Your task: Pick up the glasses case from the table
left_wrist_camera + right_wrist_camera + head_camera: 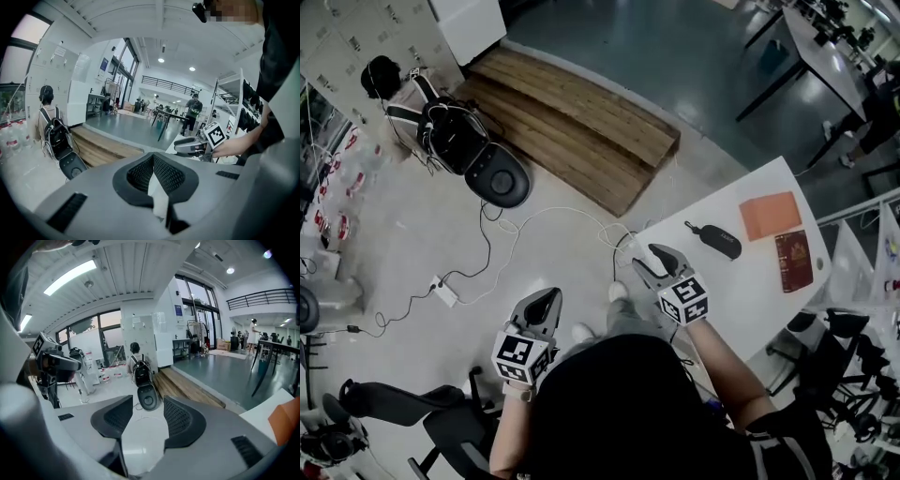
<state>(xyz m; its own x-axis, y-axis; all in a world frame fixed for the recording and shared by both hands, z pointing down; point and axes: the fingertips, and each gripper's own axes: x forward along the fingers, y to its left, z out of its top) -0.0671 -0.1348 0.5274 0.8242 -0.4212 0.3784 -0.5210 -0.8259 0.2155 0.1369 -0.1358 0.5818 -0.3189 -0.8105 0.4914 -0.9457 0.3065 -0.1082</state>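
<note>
The black glasses case (713,240) lies on the white table (741,300) at the right of the head view, beside an orange pad (771,215) and a dark red booklet (794,260). My right gripper (652,255) hovers by the table's left corner, a short way left of the case and apart from it. Its jaws stand open with only floor between them (148,400). My left gripper (548,300) hangs over the floor further left, its tips together and holding nothing (153,157). Neither gripper view shows the case.
A wooden platform (581,122) lies across the floor ahead. A backpack (452,133) and a black round device (498,175) stand at its left end. Cables and a power strip (446,293) trail over the floor. Black chairs (403,403) stand at the lower left.
</note>
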